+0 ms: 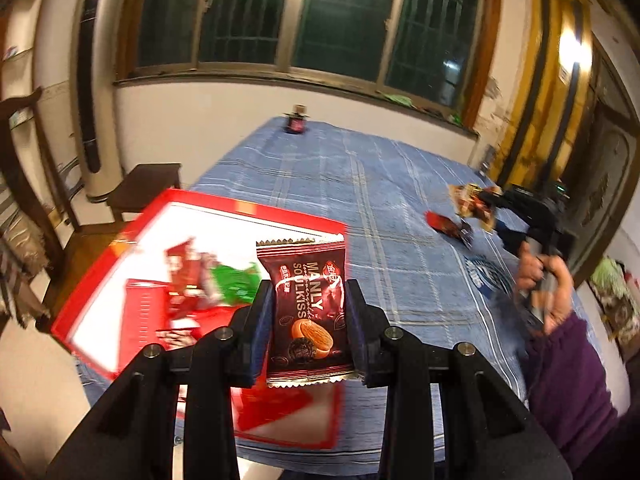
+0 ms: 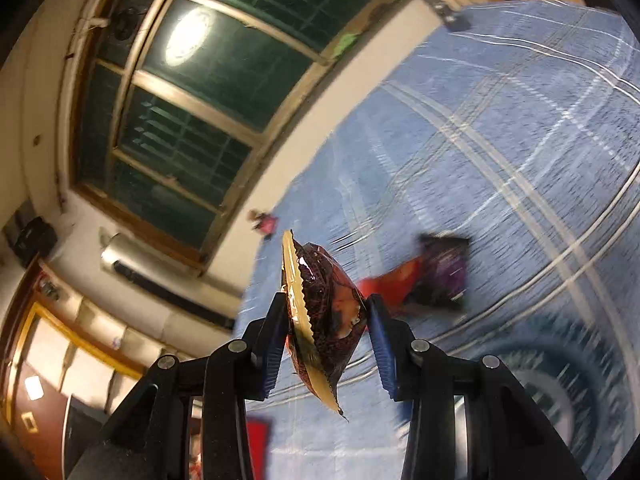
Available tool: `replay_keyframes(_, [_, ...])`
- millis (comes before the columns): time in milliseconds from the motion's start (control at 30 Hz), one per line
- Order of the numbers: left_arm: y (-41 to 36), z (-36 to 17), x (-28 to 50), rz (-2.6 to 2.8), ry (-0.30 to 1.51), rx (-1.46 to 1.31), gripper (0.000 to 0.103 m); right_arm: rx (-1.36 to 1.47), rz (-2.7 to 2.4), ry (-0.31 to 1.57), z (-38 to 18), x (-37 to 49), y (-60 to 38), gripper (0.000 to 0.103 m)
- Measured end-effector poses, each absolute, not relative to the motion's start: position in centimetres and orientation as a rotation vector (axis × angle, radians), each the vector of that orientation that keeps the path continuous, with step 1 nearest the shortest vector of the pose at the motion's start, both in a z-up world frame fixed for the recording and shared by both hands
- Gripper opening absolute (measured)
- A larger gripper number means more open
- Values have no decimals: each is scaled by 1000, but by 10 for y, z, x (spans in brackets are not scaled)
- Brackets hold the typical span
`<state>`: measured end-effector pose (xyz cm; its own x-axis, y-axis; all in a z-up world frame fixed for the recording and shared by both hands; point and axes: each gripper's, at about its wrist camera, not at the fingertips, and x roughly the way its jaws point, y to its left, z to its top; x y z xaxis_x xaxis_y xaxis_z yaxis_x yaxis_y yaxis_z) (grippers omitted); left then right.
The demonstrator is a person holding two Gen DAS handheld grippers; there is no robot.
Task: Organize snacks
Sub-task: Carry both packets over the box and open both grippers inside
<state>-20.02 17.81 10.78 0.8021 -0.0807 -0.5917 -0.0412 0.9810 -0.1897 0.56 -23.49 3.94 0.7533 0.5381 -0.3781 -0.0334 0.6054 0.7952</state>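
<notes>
My left gripper [image 1: 308, 300] is shut on a dark red Manly Soulkiss biscuit packet [image 1: 306, 308], held upright above the right side of a red-rimmed white box [image 1: 100, 280] that holds several red and green snack packets [image 1: 212, 280]. My right gripper [image 2: 326, 316] is shut on a dark brown packet with gold edges [image 2: 320, 312], held edge-on above the blue cloth. It shows far right in the left wrist view [image 1: 476, 204] with its packet. Two loose packets, red and purple [image 2: 432, 272], lie on the cloth beyond it; they also show in the left wrist view [image 1: 448, 226].
The table wears a blue checked cloth [image 1: 360, 184]. A small dark jar [image 1: 295, 120] stands at its far edge by the wall. A wooden chair [image 1: 48, 216] and a stool [image 1: 144, 188] stand left of the table. A tower fan [image 1: 90, 92] is behind them.
</notes>
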Motion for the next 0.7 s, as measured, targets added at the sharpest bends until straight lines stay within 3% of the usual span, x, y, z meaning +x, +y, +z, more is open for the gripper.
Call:
replay_keyframes(300, [228,100,-196,107,591,-239,32,782,676,703,78,-26,-111,40])
replay_keyframes(700, [265,80,-177,200,601,-244,32,544,911,881,60,-77,28,40])
